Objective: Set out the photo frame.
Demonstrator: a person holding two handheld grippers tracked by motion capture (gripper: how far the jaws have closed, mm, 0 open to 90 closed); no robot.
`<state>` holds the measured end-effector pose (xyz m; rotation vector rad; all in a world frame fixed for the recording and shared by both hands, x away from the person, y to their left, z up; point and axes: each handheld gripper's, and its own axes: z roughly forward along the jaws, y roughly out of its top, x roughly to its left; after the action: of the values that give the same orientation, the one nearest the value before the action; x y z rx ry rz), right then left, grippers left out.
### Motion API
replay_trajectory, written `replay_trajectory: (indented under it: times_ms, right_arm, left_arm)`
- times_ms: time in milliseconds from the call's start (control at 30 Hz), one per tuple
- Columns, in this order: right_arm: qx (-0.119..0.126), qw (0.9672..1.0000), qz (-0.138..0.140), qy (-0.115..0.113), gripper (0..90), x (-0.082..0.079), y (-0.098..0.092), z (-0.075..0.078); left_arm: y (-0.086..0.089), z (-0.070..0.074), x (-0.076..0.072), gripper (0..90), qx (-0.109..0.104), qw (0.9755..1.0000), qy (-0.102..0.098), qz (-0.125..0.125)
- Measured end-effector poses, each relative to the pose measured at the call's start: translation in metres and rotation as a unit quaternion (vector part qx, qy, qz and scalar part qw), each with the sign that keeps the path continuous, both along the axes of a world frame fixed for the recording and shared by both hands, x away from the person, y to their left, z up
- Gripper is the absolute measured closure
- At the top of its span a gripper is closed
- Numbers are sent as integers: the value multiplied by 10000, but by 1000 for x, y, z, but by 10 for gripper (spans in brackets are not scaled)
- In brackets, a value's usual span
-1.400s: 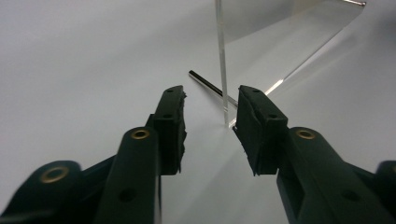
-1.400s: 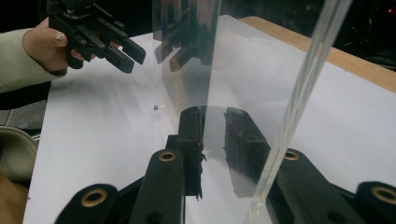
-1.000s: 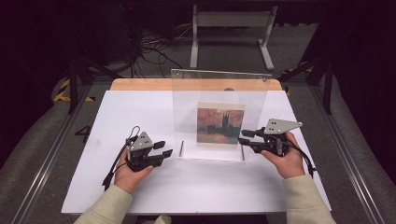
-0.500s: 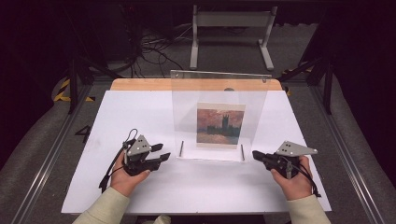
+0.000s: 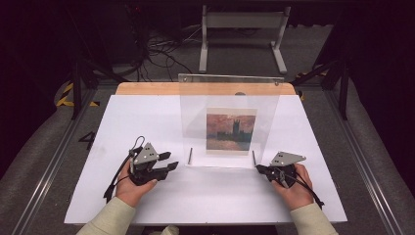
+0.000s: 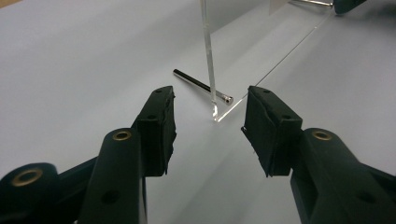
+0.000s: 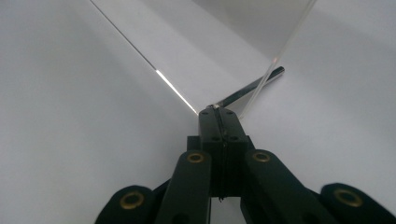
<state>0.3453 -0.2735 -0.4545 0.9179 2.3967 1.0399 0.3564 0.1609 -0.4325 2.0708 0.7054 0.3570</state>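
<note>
While both hands rest on the white counter (image 5: 147, 122) near its front edge, a clear acrylic stand (image 5: 229, 98) rises upright between them, midway across the counter, with a small picture (image 5: 231, 131) of a dark building under a reddish sky set against it. Its flat clear base reaches toward the front edge.

Left tool (image 5: 169, 162) lies just left of the base's front left corner, jaws spread wide and holding nothing. Its own view shows the corner (image 6: 215, 115) just ahead of the gap between the jaws, apart from both pads. A thin metal pin (image 6: 201, 86) lies on the counter beside that corner, passing behind the upright pane's edge.

Right tool (image 5: 259, 169) sits at the base's front right corner, jaws pressed together. In its own view the tips (image 7: 217, 112) meet right at the corner of the base; whether they pinch the acrylic or merely touch it, I cannot tell. A second pin (image 7: 254, 87) lies just beyond the tips.

Past the far edge, a grey frame (image 5: 242, 29) and cables (image 5: 156, 49) stand on the floor.
</note>
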Motion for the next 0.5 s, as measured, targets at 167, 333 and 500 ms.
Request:
replay_trajectory:
  times_ms: [167, 333, 500]
  right_arm:
    - [134, 9996, -230, -93, 900, 13, -3, -2]
    - [309, 9992, -202, -178, 900, 12, -4, 2]
    - [732, 9959, -232, -487, 860, -4, -17, 26]
  left_arm:
    - [0, 0, -1, 533, 39, 10000, -5, 8]
    - [4, -1, -2, 532, 44, 10000, 0, 76]
    - [10, 1, -13, 507, 142, 9997, -10, 204]
